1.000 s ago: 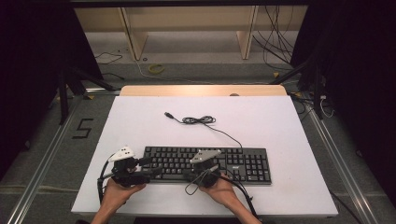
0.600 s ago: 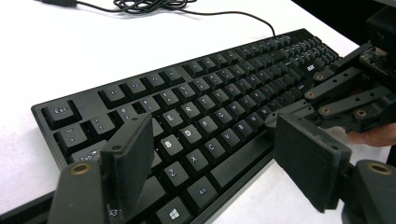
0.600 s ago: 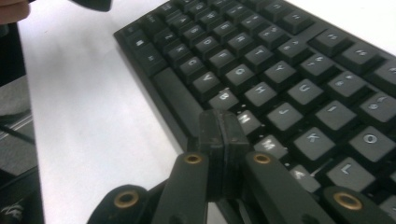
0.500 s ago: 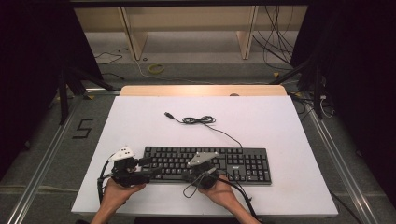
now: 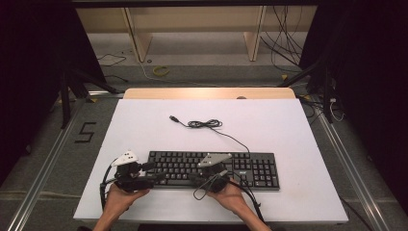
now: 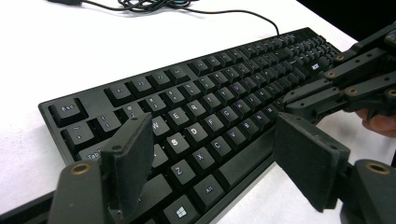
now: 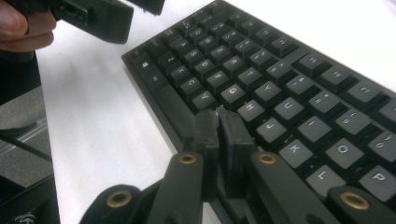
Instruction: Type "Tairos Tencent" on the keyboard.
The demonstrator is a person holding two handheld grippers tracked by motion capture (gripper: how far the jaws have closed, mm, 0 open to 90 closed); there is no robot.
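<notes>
A black keyboard [image 5: 211, 168] lies at the near middle of the white table [image 5: 288, 130], with its cable [image 5: 204, 124] coiled behind it. My left gripper [image 5: 151, 174] is open at the keyboard's left end; in the left gripper view its jaws [image 6: 212, 121] straddle the letter keys [image 6: 210, 107] with nothing gripped. My right gripper [image 5: 192, 179] is shut at the keyboard's front edge. In the right gripper view its tips [image 7: 219, 114] point at the bottom letter row by the space bar. Its jaws have just been opening a little, with nothing between them.
The cable's plug [image 5: 172, 117] lies loose on the table behind the keyboard. A wooden strip [image 5: 209, 93] edges the far side of the table. Beyond it are shelving legs and floor cables [image 5: 288, 43]. A metal rail [image 5: 53, 163] runs along the left.
</notes>
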